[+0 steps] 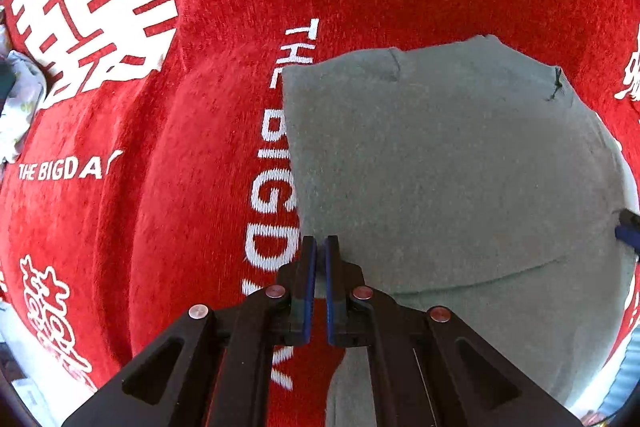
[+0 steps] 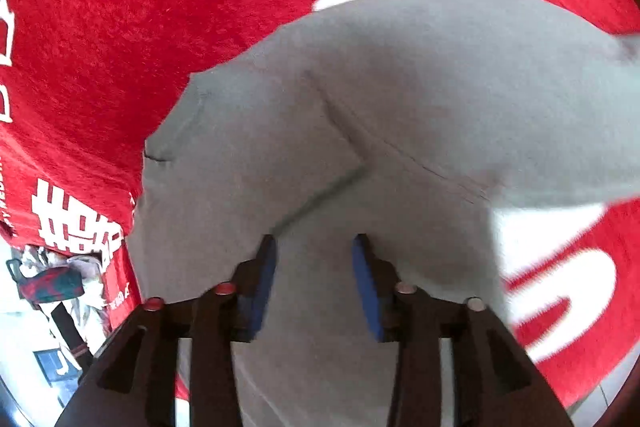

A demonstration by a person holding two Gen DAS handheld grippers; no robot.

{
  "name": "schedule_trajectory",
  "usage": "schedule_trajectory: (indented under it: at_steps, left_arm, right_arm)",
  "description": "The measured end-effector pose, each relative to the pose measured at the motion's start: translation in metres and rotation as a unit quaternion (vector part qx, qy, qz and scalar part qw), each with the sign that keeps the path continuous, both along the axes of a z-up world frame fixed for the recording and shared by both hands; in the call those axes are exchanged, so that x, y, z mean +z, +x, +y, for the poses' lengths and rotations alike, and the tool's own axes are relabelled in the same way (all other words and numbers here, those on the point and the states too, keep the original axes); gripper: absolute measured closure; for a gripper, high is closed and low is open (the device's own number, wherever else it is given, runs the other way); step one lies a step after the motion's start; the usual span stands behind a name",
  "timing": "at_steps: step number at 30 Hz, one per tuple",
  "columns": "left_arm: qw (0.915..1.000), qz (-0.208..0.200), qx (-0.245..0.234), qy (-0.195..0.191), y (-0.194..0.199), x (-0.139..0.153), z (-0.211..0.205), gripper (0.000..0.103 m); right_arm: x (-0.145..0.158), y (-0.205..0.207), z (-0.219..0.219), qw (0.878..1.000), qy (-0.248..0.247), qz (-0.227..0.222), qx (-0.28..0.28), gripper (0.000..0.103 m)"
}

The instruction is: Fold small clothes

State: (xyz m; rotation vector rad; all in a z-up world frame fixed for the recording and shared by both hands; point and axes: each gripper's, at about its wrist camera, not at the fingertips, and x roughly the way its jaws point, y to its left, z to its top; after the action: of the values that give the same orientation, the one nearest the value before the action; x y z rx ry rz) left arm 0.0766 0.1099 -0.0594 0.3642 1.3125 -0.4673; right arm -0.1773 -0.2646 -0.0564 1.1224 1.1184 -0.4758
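**Grey garment spread on red cloth**

A small grey-green knit garment (image 1: 448,167) lies flat on a red cloth (image 1: 200,147) printed with white lettering. A dark thread trails from one corner; seams and a shallow crease cross its surface (image 2: 360,155).

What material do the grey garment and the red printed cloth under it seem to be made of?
The grey garment looks like a soft matte cotton knit, perhaps jersey: fine even texture, stitched seams, limp folds. The red printed cloth looks like a plush pile fabric, perhaps chenille or velvet: fuzzy streaked nap with a slight sheen, and white lettering.
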Motion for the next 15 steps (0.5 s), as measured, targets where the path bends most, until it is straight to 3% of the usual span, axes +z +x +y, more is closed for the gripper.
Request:
schedule_trajectory:
  at_steps: [1, 5, 7, 10, 11, 12, 13, 15]
  left_arm:
    - [1.0000, 0.000, 0.001, 0.002, -0.003, 0.004, -0.002, 0.098]
    - [0.9999, -0.003, -0.003, -0.010, -0.020, 0.017, -0.019, 0.098]
    - [0.9999, -0.001, -0.010, -0.010, -0.028, 0.020, -0.031, 0.098]
    - [0.9995, 0.001, -0.027, -0.017, -0.047, 0.026, -0.055, 0.098]
    - [0.9992, 0.003, -0.033, -0.021, -0.053, 0.027, -0.062, 0.093]
    - [0.9990, 0.005, -0.040, -0.022, -0.058, 0.027, -0.071, 0.053]
    - [0.9988, 0.006, -0.045, -0.016, -0.064, 0.027, -0.080, 0.000]
    - [0.9984, -0.020, -0.052, -0.005, -0.080, 0.034, -0.097, 0.001]
  right_arm:
    - [0.001, -0.006, -0.002, 1.000, 0.001, -0.002, -0.004, 0.041]
    - [0.007, -0.035, -0.015, 0.999, 0.011, -0.010, -0.029, 0.039]
    - [0.010, -0.052, -0.027, 0.998, 0.016, -0.015, -0.050, 0.029]
    - [0.012, -0.081, -0.048, 0.995, 0.017, -0.026, -0.090, 0.025]
    - [0.011, -0.091, -0.055, 0.994, 0.018, -0.028, -0.102, 0.025]
    - [0.011, -0.102, -0.062, 0.993, 0.020, -0.029, -0.115, 0.025]
    - [0.010, -0.111, -0.068, 0.991, 0.022, -0.030, -0.126, 0.025]
    - [0.006, -0.135, -0.083, 0.987, 0.023, -0.032, -0.158, 0.023]
